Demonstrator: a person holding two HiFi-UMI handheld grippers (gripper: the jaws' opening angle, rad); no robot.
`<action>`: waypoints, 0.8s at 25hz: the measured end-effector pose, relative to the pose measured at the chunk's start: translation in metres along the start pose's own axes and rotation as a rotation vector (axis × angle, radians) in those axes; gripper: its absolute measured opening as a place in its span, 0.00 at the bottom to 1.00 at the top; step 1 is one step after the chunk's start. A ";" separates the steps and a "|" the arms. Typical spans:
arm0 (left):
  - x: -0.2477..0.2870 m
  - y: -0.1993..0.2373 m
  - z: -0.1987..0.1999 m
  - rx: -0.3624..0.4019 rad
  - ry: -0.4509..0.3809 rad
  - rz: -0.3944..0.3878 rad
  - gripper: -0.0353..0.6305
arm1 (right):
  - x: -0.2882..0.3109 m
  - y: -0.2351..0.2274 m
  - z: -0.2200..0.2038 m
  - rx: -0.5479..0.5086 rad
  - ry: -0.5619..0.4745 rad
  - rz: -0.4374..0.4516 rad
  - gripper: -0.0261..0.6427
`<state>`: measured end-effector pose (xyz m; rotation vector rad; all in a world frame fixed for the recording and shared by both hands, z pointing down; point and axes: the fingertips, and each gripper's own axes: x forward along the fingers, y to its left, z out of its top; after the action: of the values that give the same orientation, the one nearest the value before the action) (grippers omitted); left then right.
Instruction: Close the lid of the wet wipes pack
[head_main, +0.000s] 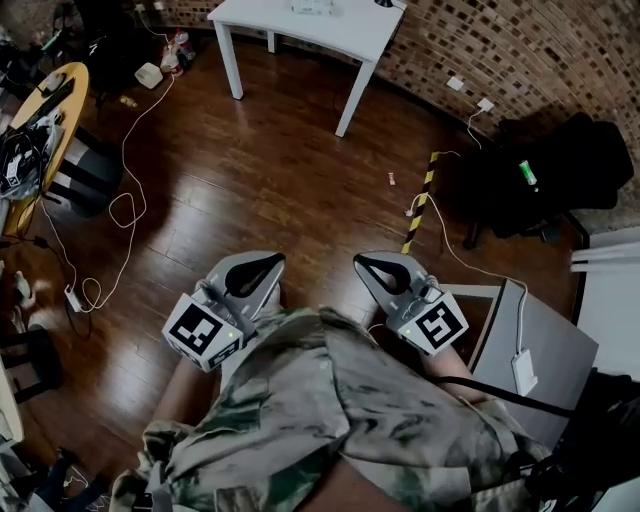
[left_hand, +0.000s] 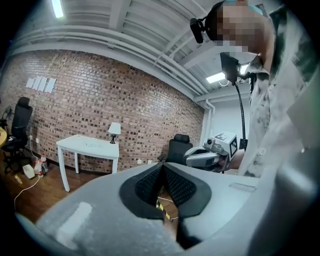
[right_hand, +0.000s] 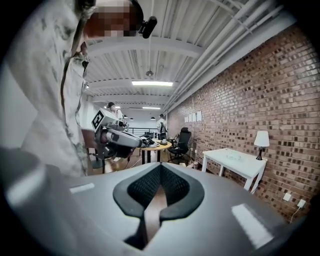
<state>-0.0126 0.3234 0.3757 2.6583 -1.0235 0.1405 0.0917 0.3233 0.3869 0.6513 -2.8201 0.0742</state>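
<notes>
Both grippers are held close to the person's body, above the wooden floor. My left gripper (head_main: 266, 262) has its jaws pressed together with nothing between them, as the left gripper view also shows (left_hand: 162, 167). My right gripper (head_main: 366, 262) is likewise shut and empty (right_hand: 160, 168). Each gripper view catches the other gripper off to one side. A white table (head_main: 340, 28) stands far ahead by the brick wall. On it lies a pale flat item (head_main: 313, 6), too small to identify. No wet wipes pack can be made out for sure.
A black office chair (head_main: 560, 165) stands at the right and a grey cabinet (head_main: 535, 345) near my right side. A round wooden table (head_main: 48, 100) with clutter is at the left. White cables (head_main: 125, 205) and a yellow-black strip (head_main: 420, 200) lie on the floor.
</notes>
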 end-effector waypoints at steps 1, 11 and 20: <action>-0.004 0.012 0.003 -0.001 -0.002 -0.009 0.05 | 0.013 -0.002 0.006 -0.003 0.001 -0.003 0.04; -0.029 0.114 0.015 -0.017 0.004 -0.049 0.05 | 0.115 -0.019 0.041 -0.004 0.004 -0.023 0.04; 0.017 0.176 0.029 -0.018 0.011 -0.020 0.05 | 0.158 -0.088 0.037 -0.009 -0.001 -0.006 0.04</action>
<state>-0.1180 0.1798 0.3925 2.6480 -0.9894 0.1410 -0.0154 0.1730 0.3898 0.6585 -2.8177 0.0592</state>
